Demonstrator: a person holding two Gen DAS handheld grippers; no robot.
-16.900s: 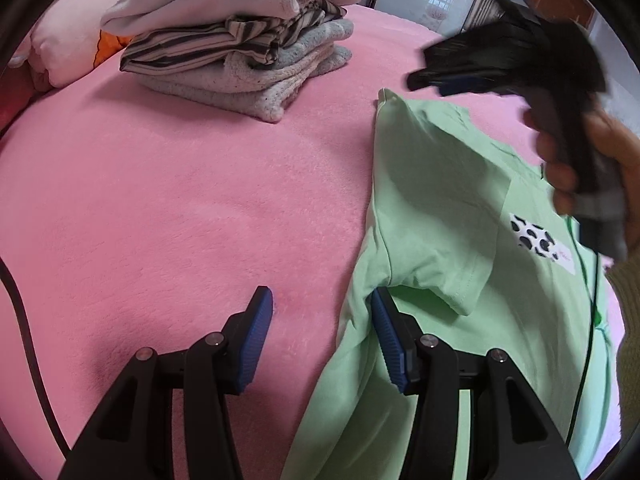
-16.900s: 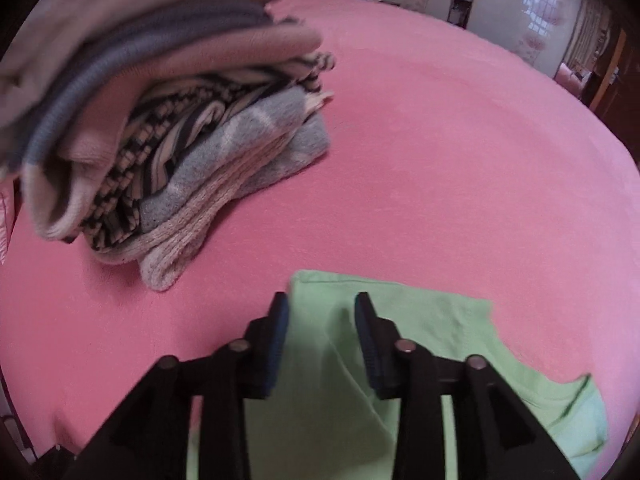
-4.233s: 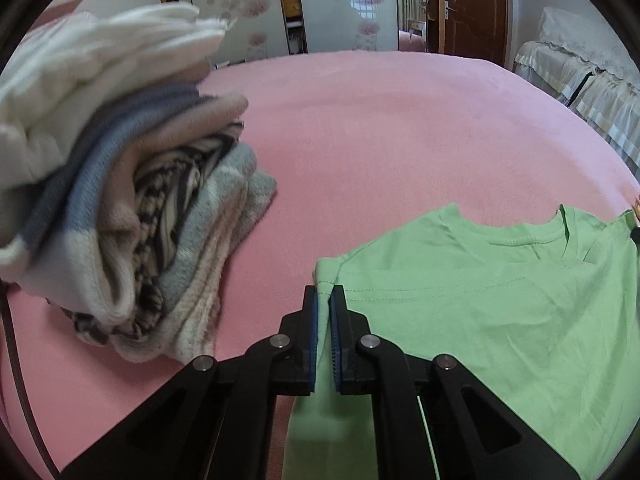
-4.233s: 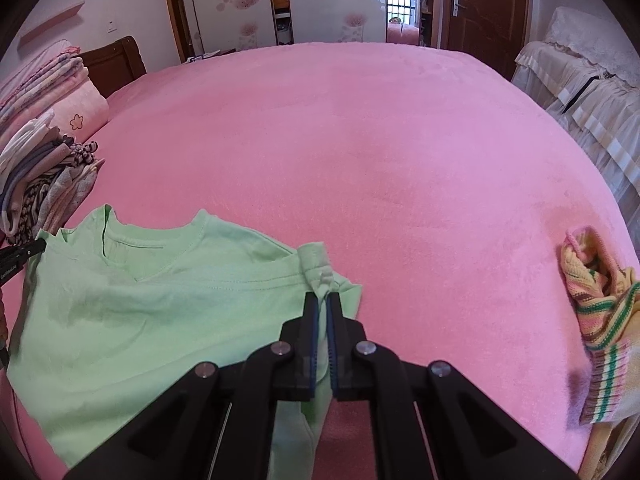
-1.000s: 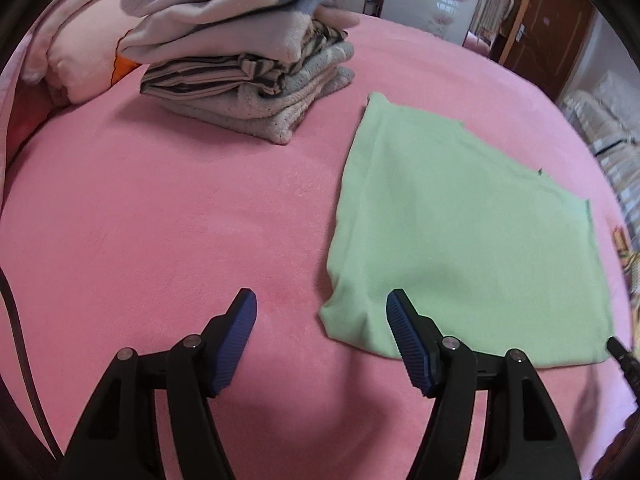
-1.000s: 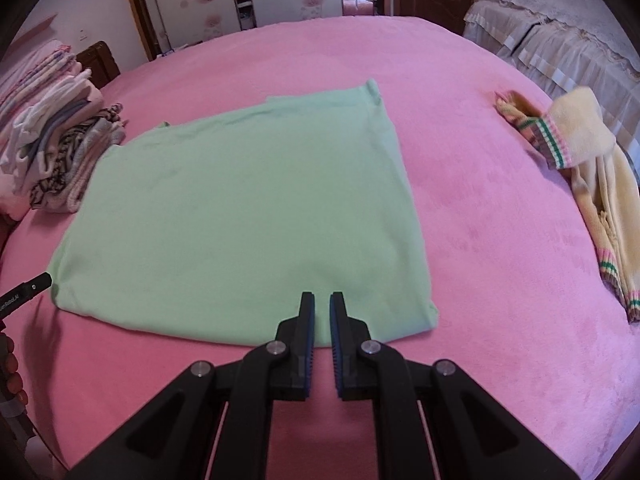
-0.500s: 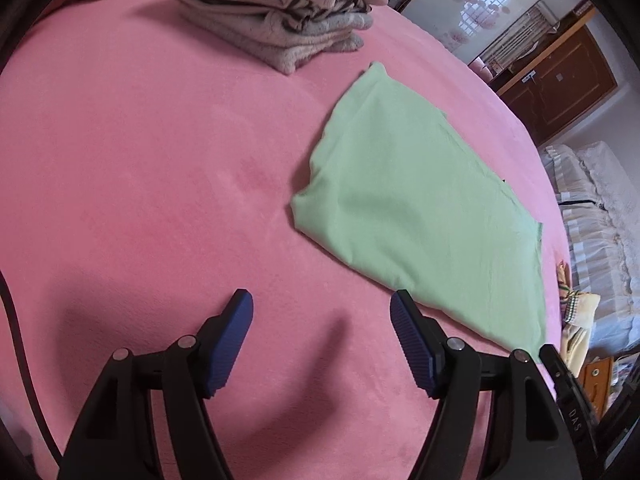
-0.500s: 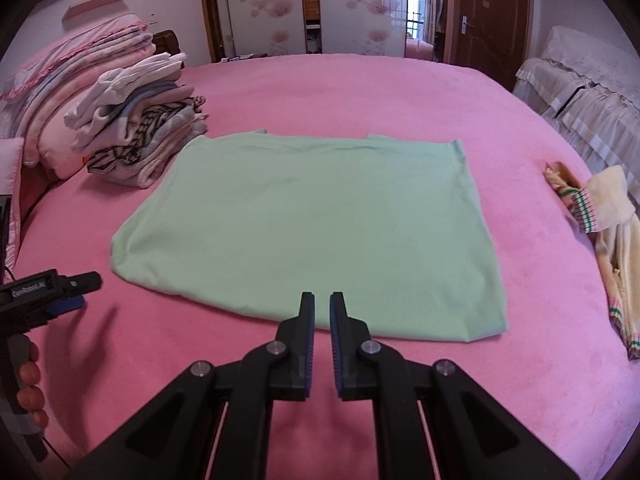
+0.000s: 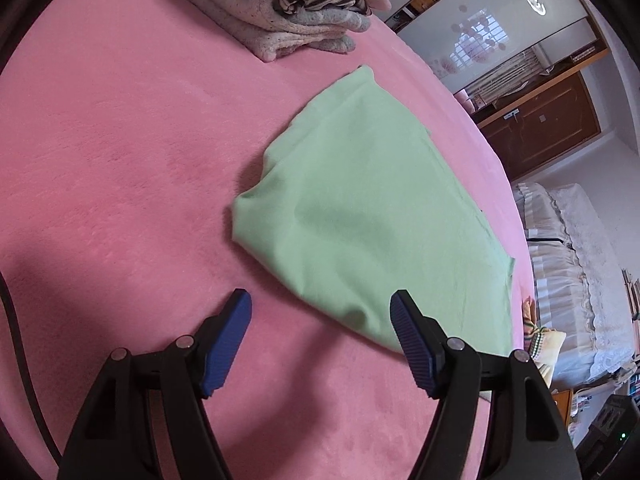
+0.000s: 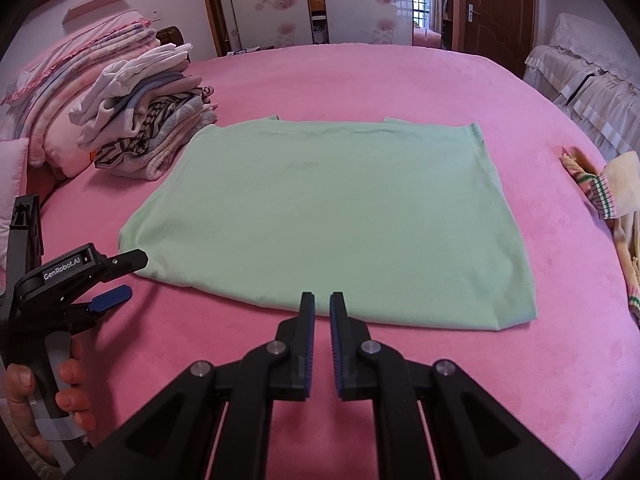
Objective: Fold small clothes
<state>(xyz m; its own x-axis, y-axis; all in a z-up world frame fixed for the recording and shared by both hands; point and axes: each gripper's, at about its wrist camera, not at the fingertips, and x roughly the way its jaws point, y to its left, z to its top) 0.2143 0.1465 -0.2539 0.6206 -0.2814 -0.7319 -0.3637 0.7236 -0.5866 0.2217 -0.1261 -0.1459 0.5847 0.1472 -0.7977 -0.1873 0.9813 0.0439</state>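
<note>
Green T-shirt lies folded on the pink bed; left hand-held gripper gapes wide and empty, right hand-held gripper nearly closed, empty.

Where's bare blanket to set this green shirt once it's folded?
Bare pink blanket stretches beyond the green shirt, toward the doors. A narrower strip lies between the shirt and the striped yellow garment. It is crowded where the pile of folded clothes sits, close to the shirt's corner.

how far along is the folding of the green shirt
Partly done: the green shirt lies flat as a rectangle, sleeves hidden. Nothing is in hand; the left gripper is open, the right gripper nearly closed. Left: fold it smaller and add it to the folded pile.
</note>
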